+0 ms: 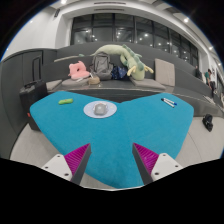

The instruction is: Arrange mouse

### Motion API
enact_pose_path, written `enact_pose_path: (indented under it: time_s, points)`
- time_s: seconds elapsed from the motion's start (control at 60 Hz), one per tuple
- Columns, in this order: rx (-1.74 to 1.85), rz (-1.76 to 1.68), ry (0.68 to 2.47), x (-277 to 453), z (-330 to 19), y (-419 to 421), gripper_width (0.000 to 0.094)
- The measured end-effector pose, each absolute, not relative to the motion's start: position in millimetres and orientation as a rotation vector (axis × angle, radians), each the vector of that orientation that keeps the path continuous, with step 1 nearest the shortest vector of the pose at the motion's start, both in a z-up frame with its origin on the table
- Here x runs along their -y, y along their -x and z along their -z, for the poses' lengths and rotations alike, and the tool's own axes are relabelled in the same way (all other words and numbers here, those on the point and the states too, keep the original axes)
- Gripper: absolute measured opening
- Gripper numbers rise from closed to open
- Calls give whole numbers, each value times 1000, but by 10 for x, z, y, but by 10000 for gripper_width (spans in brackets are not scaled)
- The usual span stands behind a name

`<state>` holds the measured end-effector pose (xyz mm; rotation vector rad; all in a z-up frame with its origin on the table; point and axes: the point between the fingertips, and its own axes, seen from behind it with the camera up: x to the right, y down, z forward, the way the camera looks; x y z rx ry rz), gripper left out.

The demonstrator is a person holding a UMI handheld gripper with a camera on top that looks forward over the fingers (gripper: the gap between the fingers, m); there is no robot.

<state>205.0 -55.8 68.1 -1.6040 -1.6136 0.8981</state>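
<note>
A grey computer mouse rests on a round white pad on the far part of a teal table cover. My gripper is open and empty, its two fingers with magenta pads spread wide over the near part of the teal cover. The mouse lies well beyond the fingers, slightly left of the line between them.
A small green item lies on the cover at the far left, a blue-and-white item at the far right. Behind the table, a grey sofa holds a pink plush, a green plush and a bag.
</note>
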Motion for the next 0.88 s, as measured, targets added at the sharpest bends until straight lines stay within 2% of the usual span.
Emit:
enact_pose_path:
  time_s: [0.333,0.883]
  points:
    - [1549,-819,1521,367,-850,-2231,854]
    - [1608,-830,1580,565,-675,-2342,848]
